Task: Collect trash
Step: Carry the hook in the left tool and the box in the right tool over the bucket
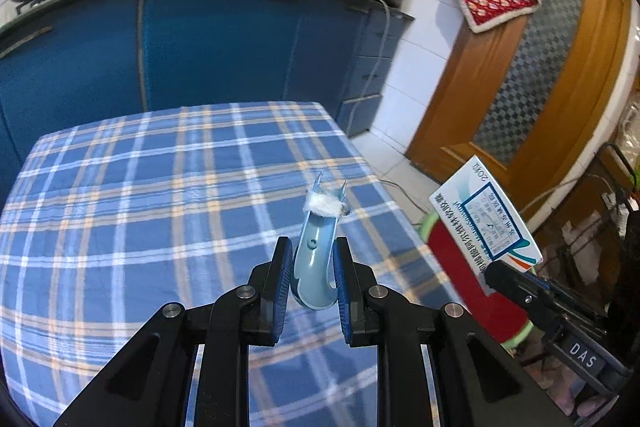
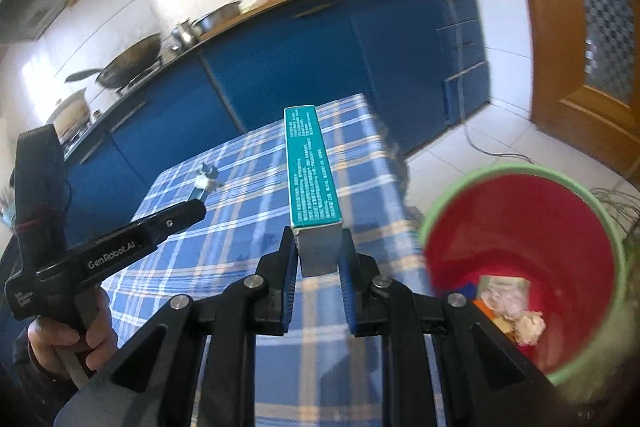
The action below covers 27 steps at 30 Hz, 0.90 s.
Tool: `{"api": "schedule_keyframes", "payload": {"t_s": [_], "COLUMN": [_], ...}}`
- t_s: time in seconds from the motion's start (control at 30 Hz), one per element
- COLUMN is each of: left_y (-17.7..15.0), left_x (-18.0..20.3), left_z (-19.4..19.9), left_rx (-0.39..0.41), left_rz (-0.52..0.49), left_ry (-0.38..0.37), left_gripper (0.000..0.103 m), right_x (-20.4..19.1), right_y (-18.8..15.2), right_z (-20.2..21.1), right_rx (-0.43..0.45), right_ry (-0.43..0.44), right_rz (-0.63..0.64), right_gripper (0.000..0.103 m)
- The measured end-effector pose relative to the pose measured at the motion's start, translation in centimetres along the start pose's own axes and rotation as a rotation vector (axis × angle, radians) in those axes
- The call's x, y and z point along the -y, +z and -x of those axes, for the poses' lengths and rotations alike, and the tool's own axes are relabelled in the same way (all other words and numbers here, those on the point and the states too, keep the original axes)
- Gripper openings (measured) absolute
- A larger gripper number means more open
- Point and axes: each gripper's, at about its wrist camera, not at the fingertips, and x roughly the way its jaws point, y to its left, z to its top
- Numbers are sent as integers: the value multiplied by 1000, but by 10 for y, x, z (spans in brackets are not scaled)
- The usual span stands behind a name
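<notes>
Clearly clamped between the blue pads of the left gripper (image 1: 311, 285): a pale blue curved plastic piece (image 1: 314, 263) with a white fluffy tuft at its forked tip, raised over the blue plaid tablecloth (image 1: 120, 211). Likewise gripped by the right gripper (image 2: 318, 267): a long teal-and-white carton (image 2: 312, 171), pinched at its near end, jutting forward over the cloth. Just beside the table's right edge, a red bin with green rim (image 2: 520, 211), scraps inside. Behind, blue cabinets (image 1: 208, 43).
</notes>
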Motion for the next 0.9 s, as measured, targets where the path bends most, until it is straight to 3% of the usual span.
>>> {"api": "schedule_keyframes", "payload": {"t_s": [0.43,0.9], "left_y": [-12,-22], "left_x": [61,103], "left_z": [-25,-56], "left_rx": [-60,-128], "left_rz": [-94,-166], "left_ry": [-97,-148], "left_gripper": [21,21], "right_x": [59,111], "right_y": [-18,-42], "right_z": [33,37], "right_rx": [17,-15], "right_ry": [-124,-259], "right_rz": [-133,-218], "right_gripper": [22,22]}}
